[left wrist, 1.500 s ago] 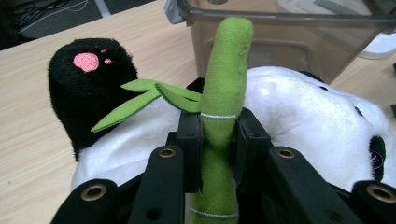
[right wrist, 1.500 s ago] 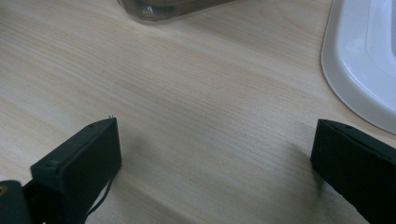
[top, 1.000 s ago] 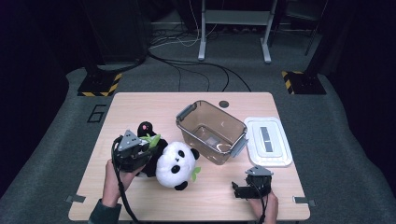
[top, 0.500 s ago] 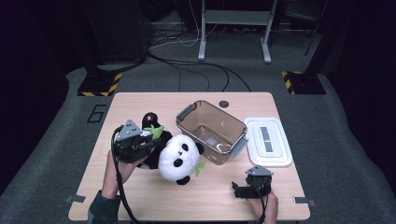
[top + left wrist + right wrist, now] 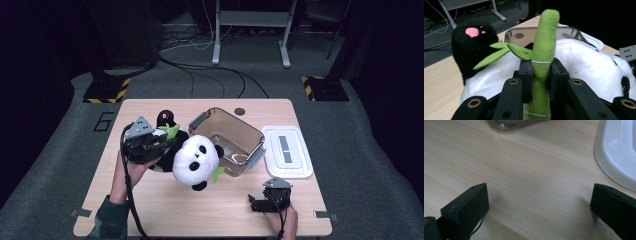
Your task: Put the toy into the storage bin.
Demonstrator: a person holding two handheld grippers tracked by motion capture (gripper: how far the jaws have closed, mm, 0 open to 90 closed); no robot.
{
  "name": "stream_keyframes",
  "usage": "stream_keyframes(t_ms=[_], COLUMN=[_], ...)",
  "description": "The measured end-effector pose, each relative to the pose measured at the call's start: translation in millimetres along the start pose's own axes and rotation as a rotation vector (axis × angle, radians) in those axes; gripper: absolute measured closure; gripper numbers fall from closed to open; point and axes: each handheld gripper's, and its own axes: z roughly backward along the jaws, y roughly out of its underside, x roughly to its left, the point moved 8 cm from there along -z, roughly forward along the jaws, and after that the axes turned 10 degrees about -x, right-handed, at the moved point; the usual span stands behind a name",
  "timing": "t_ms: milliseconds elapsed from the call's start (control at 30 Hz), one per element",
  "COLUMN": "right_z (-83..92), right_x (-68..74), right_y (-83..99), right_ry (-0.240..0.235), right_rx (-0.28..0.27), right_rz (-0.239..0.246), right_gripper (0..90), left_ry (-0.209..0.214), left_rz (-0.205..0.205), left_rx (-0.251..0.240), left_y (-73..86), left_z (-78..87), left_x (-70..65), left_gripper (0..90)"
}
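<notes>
Gripping the green bamboo stalk [image 5: 541, 65] of the plush panda [image 5: 197, 161], the left tongs [image 5: 162, 142] are clenched tight on it, both black pads squeezing the stalk from either side in the left gripper view. The panda hangs from that stalk, its white head tipped toward the near edge of the tabletop [image 5: 165, 210], its black foot [image 5: 166, 118] pointing toward the far side. So its long axis runs slantwise, from the tongs out and rightward toward the clear bin [image 5: 227, 140].

And that is the relation to watch: the bin sits just to the right of the toy, open mouth up, its near-left wall just beside the panda's head, perhaps touching it. My read is that the panda goes in there, which calls for a carry rightward and over that rim.

The right tongs [image 5: 260, 204] rest low near the front edge, released, jaws spread wide over bare wood with nothing between them. The white lid [image 5: 287, 152] lies flat to the bin's right, near that idle hand. The left hand is clearly the nearer one for the drop.
</notes>
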Motion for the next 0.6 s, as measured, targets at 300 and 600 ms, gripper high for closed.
stream_keyframes(t_ms=[300, 600], right_z=[0.0, 0.0], right_x=[-0.1, -0.1], right_y=[0.0, 0.0], right_ry=[0.001, 0.001], right_rx=[0.000, 0.000], right_rz=[-0.001, -0.001], right_gripper=[1.0, 0.9], left_ry=[0.014, 0.042], left_rz=[-0.016, -0.020], left_rx=[-0.019, -0.018], left_y=[-21.1, -32.6], left_z=[-8.6, -22.0], left_x=[0.5, 0.3], left_gripper=[74.6, 74.5])
